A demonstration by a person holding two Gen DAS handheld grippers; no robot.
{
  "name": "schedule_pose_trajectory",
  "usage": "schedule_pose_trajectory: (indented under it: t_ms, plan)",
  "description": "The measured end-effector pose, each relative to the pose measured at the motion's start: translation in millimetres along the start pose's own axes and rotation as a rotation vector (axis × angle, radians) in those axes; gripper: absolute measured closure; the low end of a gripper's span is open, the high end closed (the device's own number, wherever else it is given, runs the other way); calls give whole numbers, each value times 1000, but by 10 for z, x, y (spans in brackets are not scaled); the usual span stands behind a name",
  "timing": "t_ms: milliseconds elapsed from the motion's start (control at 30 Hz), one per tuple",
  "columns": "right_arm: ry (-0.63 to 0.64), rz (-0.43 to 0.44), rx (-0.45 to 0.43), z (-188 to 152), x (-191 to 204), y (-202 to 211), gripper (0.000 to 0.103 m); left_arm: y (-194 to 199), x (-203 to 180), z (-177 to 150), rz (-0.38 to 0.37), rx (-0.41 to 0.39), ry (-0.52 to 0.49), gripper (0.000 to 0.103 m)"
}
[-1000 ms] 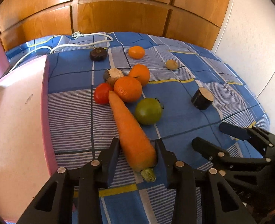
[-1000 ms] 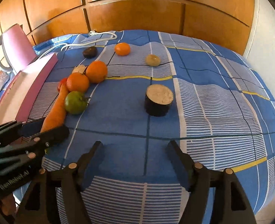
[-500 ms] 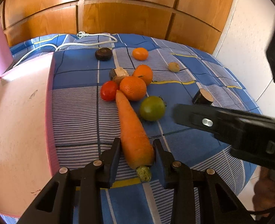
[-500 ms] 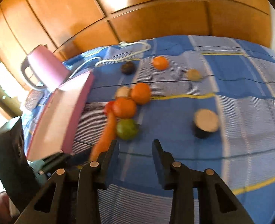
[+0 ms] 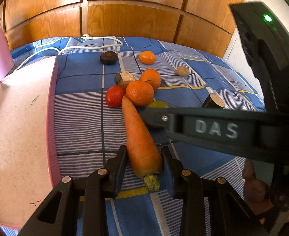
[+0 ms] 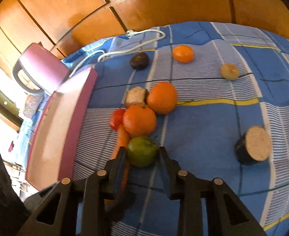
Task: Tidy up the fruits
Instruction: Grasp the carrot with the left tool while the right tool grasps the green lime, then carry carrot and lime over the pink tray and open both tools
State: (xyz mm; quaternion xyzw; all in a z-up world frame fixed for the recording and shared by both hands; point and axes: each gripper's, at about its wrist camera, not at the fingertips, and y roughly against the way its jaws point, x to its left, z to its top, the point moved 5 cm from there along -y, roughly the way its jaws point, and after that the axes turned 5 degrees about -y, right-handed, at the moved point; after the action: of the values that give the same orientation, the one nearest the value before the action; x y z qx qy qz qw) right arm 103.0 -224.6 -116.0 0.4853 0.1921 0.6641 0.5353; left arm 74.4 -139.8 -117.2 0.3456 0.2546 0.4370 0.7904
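Left gripper (image 5: 143,165) clamps carrot (image 5: 139,137) at 6 o'clock; right gripper (image 6: 141,157) brackets green tomato (image 6: 141,151), contact unclear. Pickup step; next, squeeze, lift.

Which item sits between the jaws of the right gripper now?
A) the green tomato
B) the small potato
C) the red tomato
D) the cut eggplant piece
A: in the right wrist view the green tomato lies between the jaws of the right gripper, while the left gripper brackets the carrot.
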Motion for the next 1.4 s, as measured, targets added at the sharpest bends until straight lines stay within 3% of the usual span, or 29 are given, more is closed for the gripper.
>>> schedule_pose_trajectory:
  t_ms: [200, 467, 1133, 1400]
  plan:
    - [-56, -34, -32, -120, -214, 219, 71, 19, 11, -1, -7, 0, 15, 68]
    - [-33, -106, -50, -336, -357, 470, 71, 177, 51, 39, -1, -30, 55, 70]
    - [24, -80, -88, -289, -47, 594, 71, 872, 285, 323, -13, -212, 141, 72]
    - [128, -13, -91, -128, 411, 533, 71, 1318, 710, 488, 114, -333, 196, 72]
